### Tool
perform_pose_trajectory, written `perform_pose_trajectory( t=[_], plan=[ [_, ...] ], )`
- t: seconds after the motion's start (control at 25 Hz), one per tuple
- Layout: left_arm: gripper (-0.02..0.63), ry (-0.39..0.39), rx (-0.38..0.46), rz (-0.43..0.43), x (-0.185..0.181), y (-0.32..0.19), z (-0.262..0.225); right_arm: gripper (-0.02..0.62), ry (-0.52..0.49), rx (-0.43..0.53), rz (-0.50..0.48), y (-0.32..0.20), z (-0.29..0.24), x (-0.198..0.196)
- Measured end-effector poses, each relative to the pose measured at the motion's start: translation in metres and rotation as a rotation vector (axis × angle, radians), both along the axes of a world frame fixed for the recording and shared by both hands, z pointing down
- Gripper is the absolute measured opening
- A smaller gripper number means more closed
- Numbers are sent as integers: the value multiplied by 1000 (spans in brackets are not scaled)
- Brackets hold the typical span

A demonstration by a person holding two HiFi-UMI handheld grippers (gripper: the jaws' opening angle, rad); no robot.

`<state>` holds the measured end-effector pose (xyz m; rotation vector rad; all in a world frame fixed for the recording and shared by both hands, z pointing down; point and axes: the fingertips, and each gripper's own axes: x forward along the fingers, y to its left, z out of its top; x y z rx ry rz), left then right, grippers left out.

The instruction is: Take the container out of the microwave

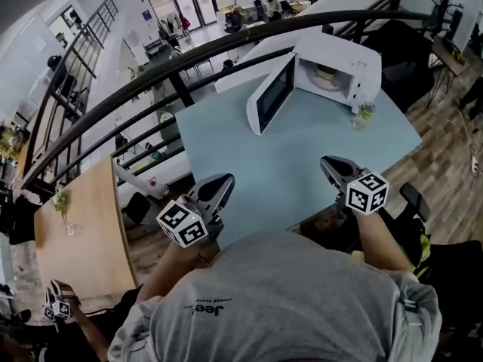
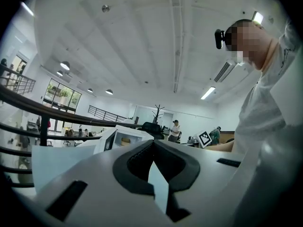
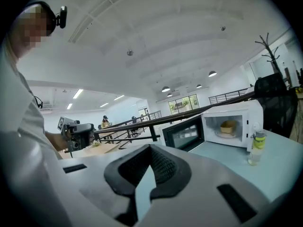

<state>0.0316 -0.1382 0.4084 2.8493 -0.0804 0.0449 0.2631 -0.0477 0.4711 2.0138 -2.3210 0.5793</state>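
Pale blue table (image 1: pixel 302 149) up front, microwave (image 1: pixel 343 59) at its far end, door wide open, container (image 1: pixel 326 72) sitting inside. Left gripper (image 1: pixel 220 187) and right gripper (image 1: pixel 332 166) hover at the near edge, jaws closed on nothing, well short of it.

Blue table (image 1: pixel 302 157) with microwave (image 1: pixel 339 51), bottle (image 1: pixel 365 115)

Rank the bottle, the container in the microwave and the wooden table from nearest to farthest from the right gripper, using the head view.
1. bottle, on the blue table just ahead of the right gripper, beside the microwave.
2. container, farther back, inside the open microwave.
3. wooden table, far to the left, beyond the left gripper.
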Motion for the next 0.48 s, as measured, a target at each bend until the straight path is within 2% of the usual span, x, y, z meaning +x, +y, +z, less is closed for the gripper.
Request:
perform_pose_trajectory(
  t=[0.12, 0.24, 0.48],
  plan=[
    [9, -23, -15, -33, 56, -36, 7, 18, 39, -24, -42, -56, 13, 57],
    [9, -52, -30, -33, 122, -65, 10, 18, 102, -47, -41, -108, 22, 122],
    [9, -108, -9, 24, 237, -106, 31, 18, 246, -114, 8, -193, 62, 228]
  ],
)
